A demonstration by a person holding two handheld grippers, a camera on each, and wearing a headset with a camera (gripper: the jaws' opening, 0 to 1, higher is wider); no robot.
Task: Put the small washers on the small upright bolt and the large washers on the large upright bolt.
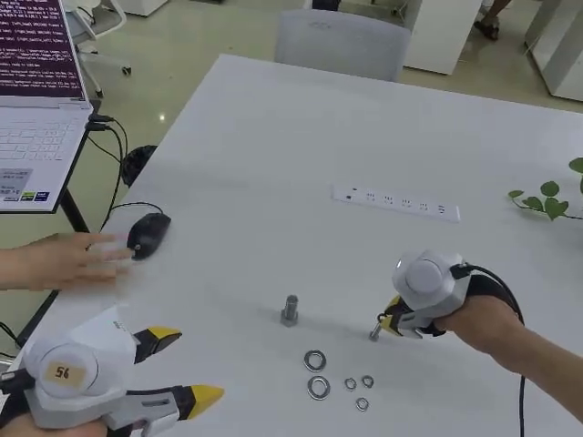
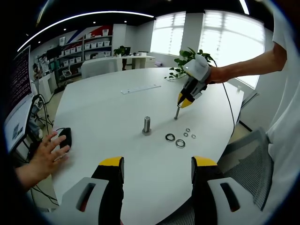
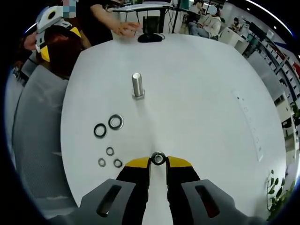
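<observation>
Two upright — large bolt (image 1: pixel 290 309), small bolt (image 1: pixel 374 330)

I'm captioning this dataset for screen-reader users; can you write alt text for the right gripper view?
The right gripper, yellow-tipped, is closed on the small silver bolt, seen end-on over a white table. Beyond it are a large upright silver bolt, two large metal washers and three small metal washers lying flat.

The white bench (image 1: pixel 273 155) carries a large upright bolt (image 1: pixel 290 309), two large washers (image 1: pixel 315 360) and three small washers (image 1: pixel 351 383) toward its near edge, a power strip (image 1: pixel 396 202) mid-bench, and a mouse (image 1: pixel 148 234) at the left edge.
</observation>
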